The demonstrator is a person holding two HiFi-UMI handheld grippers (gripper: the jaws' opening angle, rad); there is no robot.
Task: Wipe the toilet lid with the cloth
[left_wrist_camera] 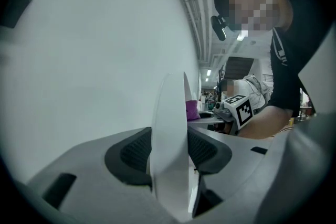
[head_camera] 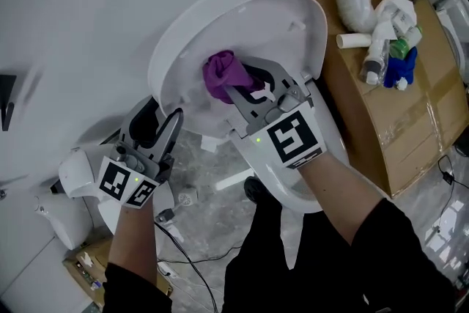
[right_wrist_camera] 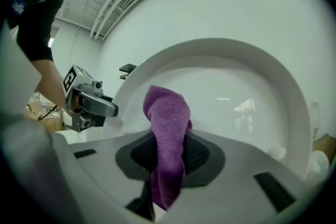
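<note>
the right gripper [right_wrist_camera: 169, 155] is clenched on the purple cloth [right_wrist_camera: 167, 110], which sits at the inner face of the raised toilet lid [right_wrist_camera: 247, 86]. the left gripper [left_wrist_camera: 169, 153] pinches the lid's rim, steadying it. best to press evenly and sweep in overlapping passes out to the rim.

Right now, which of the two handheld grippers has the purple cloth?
The right gripper: its jaws pinch the purple terry cloth, held up to the raised white plastic toilet lid. The left gripper clamps that lid's edge instead.
</note>
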